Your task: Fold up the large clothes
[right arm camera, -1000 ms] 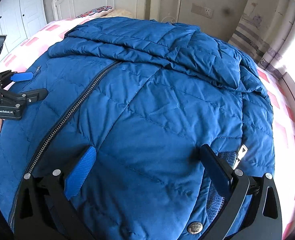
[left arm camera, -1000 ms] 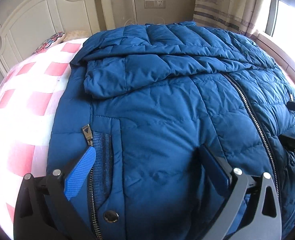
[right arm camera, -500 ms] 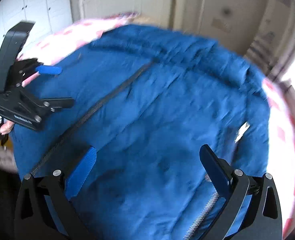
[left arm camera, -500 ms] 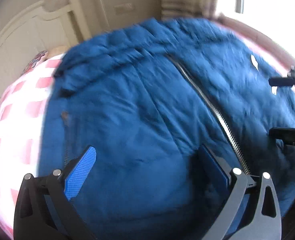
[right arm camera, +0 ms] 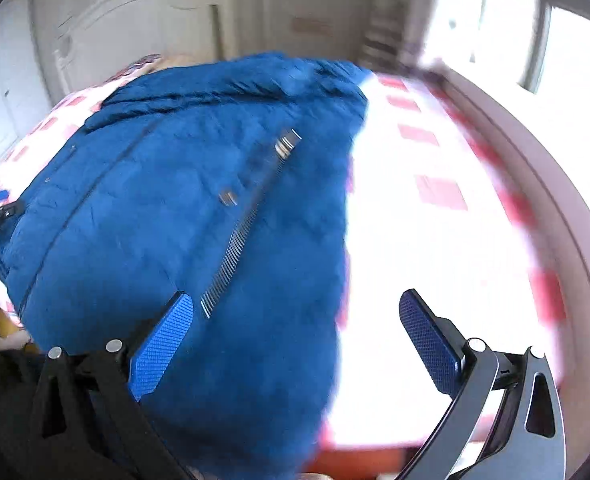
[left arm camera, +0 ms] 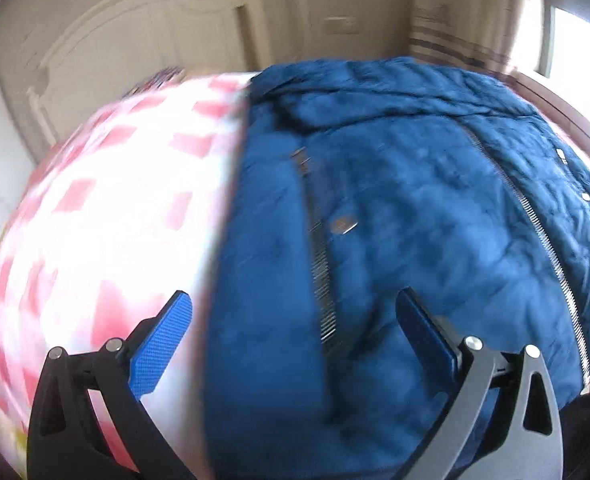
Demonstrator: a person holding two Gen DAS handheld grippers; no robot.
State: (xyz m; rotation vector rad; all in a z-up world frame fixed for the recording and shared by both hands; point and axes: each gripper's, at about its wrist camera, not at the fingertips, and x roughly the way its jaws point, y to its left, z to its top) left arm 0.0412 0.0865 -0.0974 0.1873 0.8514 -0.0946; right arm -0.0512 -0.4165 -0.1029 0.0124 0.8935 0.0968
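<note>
A second ago I had both grippers low over the middle of the blue down jacket [left arm camera: 395, 208]; now each has swung outward toward its own side hem, and both views are smeared with motion. My left gripper [left arm camera: 293, 332] has its fingers [left arm camera: 161, 344] wide apart, with nothing between them; the jacket's left edge runs between them, with pink-checked bed cover [left arm camera: 107, 200] under the outer finger and a pocket zipper [left arm camera: 319, 264] just ahead of the inner one. My right gripper [right arm camera: 295, 332] mirrors that, fingers equally spread and empty, the jacket's right edge between them and its pocket zipper [right arm camera: 243, 236] ahead of the inner finger. The jacket lies flat on the bed, front up, main zipper [left arm camera: 535, 232] closed. I read this as lining up to pinch both side edges for the first fold inward; nothing is gripped yet.
</note>
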